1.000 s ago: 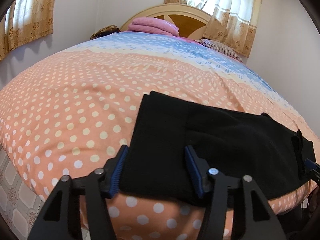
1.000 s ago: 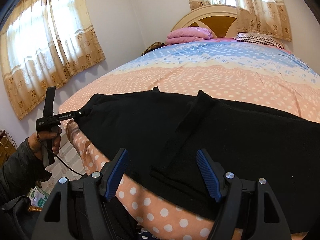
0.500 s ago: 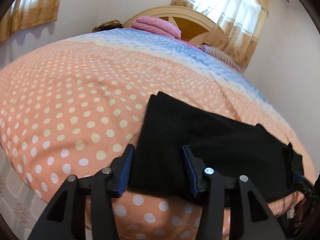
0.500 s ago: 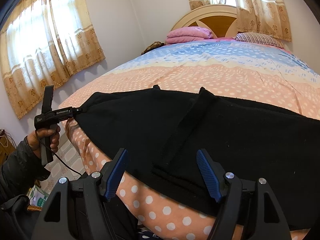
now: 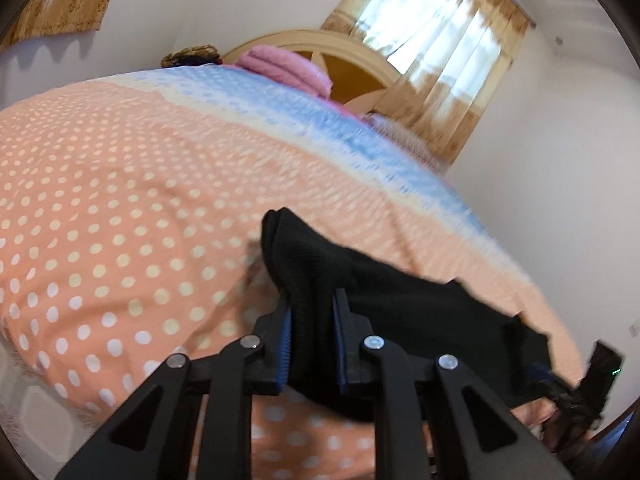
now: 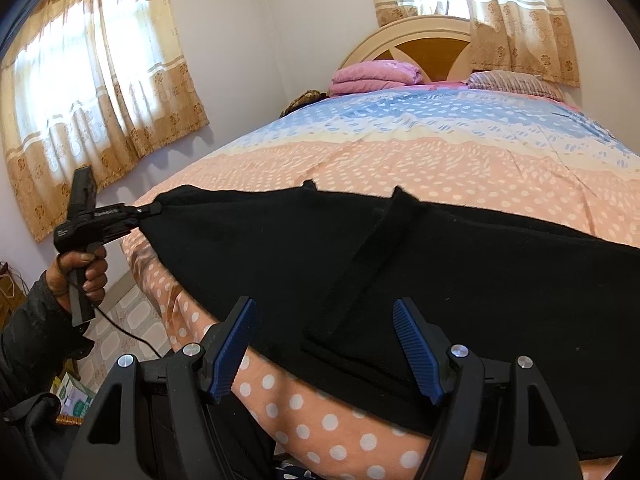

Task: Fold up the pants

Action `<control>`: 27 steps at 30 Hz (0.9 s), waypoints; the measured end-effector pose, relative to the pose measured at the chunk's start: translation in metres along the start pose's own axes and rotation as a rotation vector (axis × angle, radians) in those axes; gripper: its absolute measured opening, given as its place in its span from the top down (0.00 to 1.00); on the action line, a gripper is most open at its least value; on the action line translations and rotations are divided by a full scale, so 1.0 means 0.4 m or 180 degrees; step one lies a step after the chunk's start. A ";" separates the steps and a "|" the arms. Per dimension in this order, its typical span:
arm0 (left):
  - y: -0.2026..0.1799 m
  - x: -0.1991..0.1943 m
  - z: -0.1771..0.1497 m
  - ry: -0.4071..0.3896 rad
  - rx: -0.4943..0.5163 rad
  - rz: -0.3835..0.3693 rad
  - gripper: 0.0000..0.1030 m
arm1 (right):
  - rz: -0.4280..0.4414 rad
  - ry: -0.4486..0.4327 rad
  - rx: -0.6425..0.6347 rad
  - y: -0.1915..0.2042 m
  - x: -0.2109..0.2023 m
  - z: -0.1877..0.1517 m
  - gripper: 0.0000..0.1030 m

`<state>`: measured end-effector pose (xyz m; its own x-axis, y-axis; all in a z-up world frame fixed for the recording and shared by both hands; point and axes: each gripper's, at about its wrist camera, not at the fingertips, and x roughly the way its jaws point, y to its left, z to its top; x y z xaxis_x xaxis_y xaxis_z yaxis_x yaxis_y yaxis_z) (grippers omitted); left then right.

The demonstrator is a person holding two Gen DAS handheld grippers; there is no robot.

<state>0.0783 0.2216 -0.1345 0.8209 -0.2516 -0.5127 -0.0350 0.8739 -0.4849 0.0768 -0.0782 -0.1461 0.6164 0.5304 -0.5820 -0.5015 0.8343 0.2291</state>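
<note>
Pants (image 5: pixel 400 304) in left gripper (image 5: pixel 312 336), bedtop

A bed with an orange dotted bedspread (image 6: pixel 440 160) fills the middle of the frame. At the top stand a wooden headboard (image 6: pixel 424 46), folded pink blankets (image 6: pixel 376 76) and a striped pillow (image 6: pixel 512 82). Beige curtains (image 6: pixel 92 92) hang upper left.

One pair of black pants (image 6: pixel 420 264) lies along the near edge of one bed (image 6: pixel 420 160). Two tongs: the left tongs (image 5: pixel 311 334) and the right tongs (image 6: pixel 324 344). At the far edge of the bed, one folded pink blanket (image 6: pixel 376 76), one striped pillow (image 6: pixel 512 82) and one headboard (image 6: pixel 424 46). Two curtained windows (image 6: pixel 92 92).
</note>
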 end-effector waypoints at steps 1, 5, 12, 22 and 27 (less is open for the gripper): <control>-0.010 -0.009 0.006 -0.0044 0.0006 -0.0047 0.82 | -0.0011 -0.0015 0.0027 -0.006 -0.004 0.002 0.29; -0.066 -0.042 0.025 -0.0170 0.0108 -0.0220 0.82 | -0.0049 -0.0070 0.0108 -0.022 -0.020 0.011 0.29; -0.185 -0.092 0.057 -0.0311 0.0273 -0.0579 0.83 | -0.0091 -0.0143 0.0174 -0.051 -0.064 0.026 0.29; -0.430 -0.102 0.082 -0.0321 0.0810 -0.1134 0.83 | -0.0302 -0.0303 0.0556 -0.177 -0.188 0.028 0.29; -0.567 -0.059 0.078 -0.0165 0.1118 -0.1410 0.83 | -0.0477 -0.0359 0.0815 -0.250 -0.236 0.009 0.29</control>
<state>0.0845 0.0423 0.0095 0.7412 -0.6128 -0.2741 0.5036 0.7776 -0.3764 0.0709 -0.2110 -0.1113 0.7424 0.4002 -0.5373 -0.2397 0.9076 0.3448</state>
